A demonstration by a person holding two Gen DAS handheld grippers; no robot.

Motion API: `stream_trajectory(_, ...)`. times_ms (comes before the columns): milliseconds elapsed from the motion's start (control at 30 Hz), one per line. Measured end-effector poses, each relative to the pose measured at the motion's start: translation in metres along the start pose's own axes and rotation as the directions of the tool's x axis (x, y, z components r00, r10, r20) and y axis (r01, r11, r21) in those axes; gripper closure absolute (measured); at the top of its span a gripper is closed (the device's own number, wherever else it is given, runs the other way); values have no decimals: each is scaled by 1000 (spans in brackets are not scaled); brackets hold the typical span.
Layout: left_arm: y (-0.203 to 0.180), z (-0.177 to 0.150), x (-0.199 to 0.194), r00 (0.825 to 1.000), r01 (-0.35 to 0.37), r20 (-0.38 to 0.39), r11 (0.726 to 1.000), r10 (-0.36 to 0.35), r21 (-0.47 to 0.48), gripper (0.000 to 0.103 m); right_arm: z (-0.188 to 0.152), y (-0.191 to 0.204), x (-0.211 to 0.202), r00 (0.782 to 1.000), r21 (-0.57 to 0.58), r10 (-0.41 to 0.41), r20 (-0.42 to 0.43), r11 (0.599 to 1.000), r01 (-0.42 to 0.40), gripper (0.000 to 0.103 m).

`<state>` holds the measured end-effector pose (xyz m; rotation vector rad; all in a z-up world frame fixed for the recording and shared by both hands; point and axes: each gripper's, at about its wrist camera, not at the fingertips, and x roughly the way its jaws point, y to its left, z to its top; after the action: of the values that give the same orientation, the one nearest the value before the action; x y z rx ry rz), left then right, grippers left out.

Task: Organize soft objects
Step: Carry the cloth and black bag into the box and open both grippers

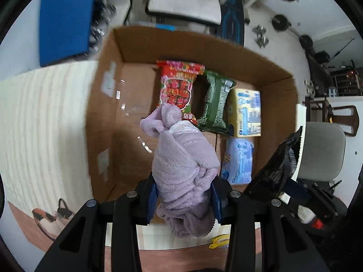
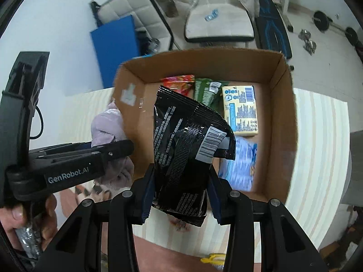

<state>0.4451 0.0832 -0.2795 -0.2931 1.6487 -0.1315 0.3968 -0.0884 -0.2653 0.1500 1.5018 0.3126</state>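
Note:
My left gripper (image 1: 183, 195) is shut on a lilac fluffy towel (image 1: 181, 158) and holds it over the near edge of an open cardboard box (image 1: 109, 122). My right gripper (image 2: 180, 192) is shut on a black snack packet (image 2: 183, 145) and holds it above the same box (image 2: 281, 117). In the box lie a red packet (image 1: 179, 86), a green packet (image 1: 215, 104), a yellow pack (image 1: 247, 113) and a light blue pack (image 1: 240, 161). The left gripper (image 2: 68, 161) and the towel (image 2: 106, 124) show at the left of the right wrist view.
The box stands on a cream striped cloth (image 1: 45, 122) over a table. A yellow clip (image 1: 219, 241) lies near the table's front edge. A grey chair (image 1: 322, 151) stands right; a blue board (image 1: 65, 15), a white cushioned seat (image 1: 183, 2) and dumbbells (image 1: 261, 36) are behind.

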Motion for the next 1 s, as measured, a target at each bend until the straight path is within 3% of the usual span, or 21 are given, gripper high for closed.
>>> stream_trajectory(200, 8, 24, 61, 991, -31, -134, 999, 28, -25, 67, 15, -5, 55, 991, -11, -57, -122, 998, 56, 59)
stream_trajectory(400, 4, 20, 95, 974, -99, -204, 995, 100, 14, 63, 11, -8, 103, 959, -62, -122, -255, 992, 110, 56)
stream_trajectory(433, 3, 18, 97, 971, -98, -219, 995, 100, 20, 60, 9, -8, 107, 953, -79, -136, -269, 990, 119, 54)
stream_trajectory(500, 3, 15, 97, 970, -68, -235, 998, 70, 16, 52, 11, -10, 107, 951, -77, -142, -273, 989, 126, 39)
stream_trajectory(533, 2, 13, 94, 971, -55, -232, 998, 57, 16, 49, 11, -12, 105, 952, -74, -146, -270, 989, 130, 26)
stream_trajectory(567, 1, 12, 91, 973, -57, -224, 998, 60, 19, 40, 12, -13, 102, 953, -72, -146, -265, 989, 132, 23)
stream_trajectory(733, -8, 2, 65, 984, -62, -164, 997, 67, 37, 21, 15, -16, 84, 957, -80, -169, -237, 985, 154, 23)
stream_trajectory(767, -10, -1, 60, 985, -68, -156, 997, 74, 44, 12, 15, -17, 80, 957, -78, -172, -232, 984, 158, 22)
stream_trajectory(800, -13, -5, 56, 986, -75, -143, 996, 82, 52, 9, 14, -17, 76, 958, -78, -177, -227, 983, 163, 19)
stream_trajectory(867, -16, -13, 43, 989, -97, -103, 994, 103, 55, 9, 12, -13, 67, 960, -79, -186, -207, 982, 173, 1)
stream_trajectory(1000, -20, -30, 20, 989, -144, -15, 988, 145, 57, 8, 12, -11, 51, 964, -61, -203, -170, 979, 195, 0)
